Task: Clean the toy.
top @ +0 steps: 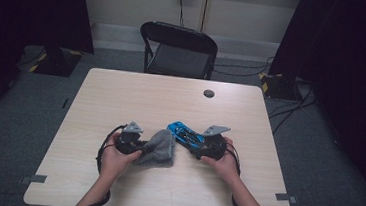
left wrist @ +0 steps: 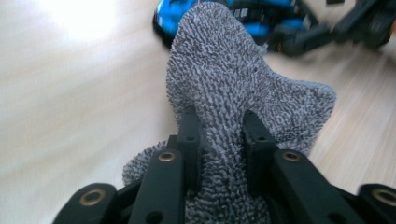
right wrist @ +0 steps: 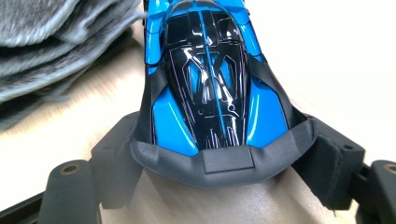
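Your right claw [top: 198,149] clamps the glossy blue-and-black toy car [top: 186,134] by its rear, steadying it mid-tabletop [top: 137,91]. Your left claw [top: 139,147] pinches the grey shaggy microfibre cloth [top: 161,149], at the car's 9 o'clock, ready to wipe.

Two bare forearms, no sleeves showing, each hand on a black gripper: left gripper [top: 139,145], right gripper [top: 198,145]. Each carries a grey three-cornered plate and a trailing black cable (brass-ringed screw holes dot the matte jaws).
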`<action>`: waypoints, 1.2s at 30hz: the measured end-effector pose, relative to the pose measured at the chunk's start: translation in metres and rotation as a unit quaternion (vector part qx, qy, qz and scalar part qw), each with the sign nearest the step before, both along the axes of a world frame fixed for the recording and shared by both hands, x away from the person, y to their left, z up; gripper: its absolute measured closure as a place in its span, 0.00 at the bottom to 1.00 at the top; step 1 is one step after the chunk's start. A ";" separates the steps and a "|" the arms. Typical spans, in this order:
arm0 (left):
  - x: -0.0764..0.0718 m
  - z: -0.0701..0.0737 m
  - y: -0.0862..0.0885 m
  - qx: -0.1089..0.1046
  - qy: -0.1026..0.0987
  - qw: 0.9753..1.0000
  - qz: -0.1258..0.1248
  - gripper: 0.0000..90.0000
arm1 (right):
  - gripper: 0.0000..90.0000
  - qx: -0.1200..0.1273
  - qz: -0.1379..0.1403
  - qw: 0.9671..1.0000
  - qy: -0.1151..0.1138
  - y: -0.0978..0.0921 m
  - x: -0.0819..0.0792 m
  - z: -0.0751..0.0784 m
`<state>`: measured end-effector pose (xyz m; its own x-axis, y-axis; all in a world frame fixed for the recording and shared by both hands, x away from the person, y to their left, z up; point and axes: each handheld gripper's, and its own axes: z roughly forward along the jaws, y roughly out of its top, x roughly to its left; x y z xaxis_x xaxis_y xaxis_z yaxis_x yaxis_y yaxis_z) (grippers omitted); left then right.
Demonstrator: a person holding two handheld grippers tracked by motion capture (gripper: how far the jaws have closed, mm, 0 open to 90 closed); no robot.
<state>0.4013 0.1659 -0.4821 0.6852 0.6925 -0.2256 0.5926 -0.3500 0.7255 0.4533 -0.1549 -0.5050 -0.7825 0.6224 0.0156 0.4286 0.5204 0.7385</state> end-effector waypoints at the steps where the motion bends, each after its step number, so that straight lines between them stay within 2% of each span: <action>1: 0.000 0.000 0.000 0.000 0.000 1.000 0.000 0.78 | 0.26 0.000 0.000 1.000 0.000 0.000 0.000 0.000; 3: -0.003 -0.003 0.004 0.002 -0.004 1.000 0.002 0.66 | 0.26 0.000 0.000 1.000 0.000 0.000 0.000 0.000; 4: -0.005 0.001 0.005 0.009 -0.023 1.000 -0.002 0.61 | 0.26 0.000 0.000 1.000 0.000 0.000 0.000 0.000; 7: -0.005 0.004 0.002 0.018 -0.046 0.999 -0.023 0.58 | 0.26 0.000 0.000 1.000 0.000 0.000 0.000 0.000; 8: -0.005 0.005 -0.001 0.029 -0.050 0.998 -0.035 0.52 | 0.26 0.000 0.000 1.000 0.000 0.000 0.000 0.000; 9: -0.005 0.005 -0.001 0.029 -0.050 0.998 -0.035 0.49 | 0.26 0.000 0.000 1.000 0.000 0.000 0.000 0.000; 12: -0.010 -0.001 -0.005 0.044 -0.054 0.995 -0.067 0.44 | 0.26 0.000 0.000 1.000 0.000 0.000 0.000 0.000; 13: -0.010 -0.001 -0.005 0.044 -0.054 0.995 -0.067 0.42 | 0.26 0.000 0.000 1.000 0.000 0.000 0.000 0.000; 14: -0.012 -0.009 -0.007 0.049 -0.048 0.994 -0.082 0.37 | 0.26 0.000 0.000 1.000 0.000 0.000 0.000 0.000; 15: -0.012 -0.009 -0.007 0.049 -0.048 0.994 -0.082 0.35 | 0.26 0.000 0.000 1.000 0.000 0.000 0.000 0.000; 18: -0.017 -0.016 -0.012 0.073 -0.080 0.990 -0.094 0.32 | 0.26 0.000 0.000 1.000 0.000 0.000 0.000 0.000; 21: -0.019 -0.016 -0.013 0.077 -0.088 0.988 -0.098 0.39 | 0.26 0.000 0.000 1.000 0.000 0.000 0.000 0.000; 22: -0.021 -0.016 -0.013 0.073 -0.090 0.989 -0.094 0.45 | 0.26 0.000 0.000 1.000 0.000 0.000 0.000 0.000; 23: -0.022 -0.016 -0.012 0.074 -0.095 0.988 -0.092 0.55 | 0.26 0.000 0.000 1.000 0.000 0.000 0.000 0.000; 24: -0.024 -0.016 -0.013 0.073 -0.094 0.989 -0.085 0.64 | 0.26 0.000 0.000 1.000 0.000 0.000 0.000 0.000; 25: -0.024 -0.016 -0.013 0.073 -0.094 0.989 -0.085 0.69 | 0.26 0.000 0.000 1.000 0.000 0.000 0.000 0.000; 26: -0.024 -0.013 -0.015 0.073 -0.073 0.993 -0.056 0.73 | 0.26 0.000 0.000 1.000 0.000 0.000 0.000 0.000; 27: -0.023 -0.011 -0.016 0.075 -0.066 0.994 -0.047 0.76 | 0.26 0.000 0.000 1.000 0.000 0.000 0.000 0.000; 28: -0.022 -0.008 -0.018 0.072 -0.048 0.995 -0.039 0.78 | 0.26 0.000 0.000 1.000 0.000 0.000 0.000 0.000; 29: -0.022 -0.008 -0.018 0.072 -0.048 0.995 -0.039 0.79 | 0.26 0.000 0.000 1.000 0.000 0.000 0.000 0.000; 30: -0.018 -0.003 -0.018 0.065 -0.034 0.997 -0.029 0.80 | 0.26 0.000 0.000 1.000 0.000 0.000 0.000 0.000; 31: -0.016 0.001 -0.018 0.051 -0.033 0.998 -0.024 0.80 | 0.26 0.000 0.000 1.000 0.000 0.000 0.000 0.000; 32: -0.014 0.007 -0.019 0.038 -0.041 0.998 -0.019 0.80 | 0.26 0.000 0.000 1.000 0.000 0.000 0.000 0.000; 33: -0.014 0.007 -0.019 0.038 -0.041 0.998 -0.019 0.80 | 0.26 0.000 0.000 1.000 0.000 0.000 0.000 0.000; 36: -0.002 0.029 -0.026 0.002 -0.058 0.998 -0.008 0.80 | 0.26 0.000 0.000 1.000 0.000 0.000 0.000 0.000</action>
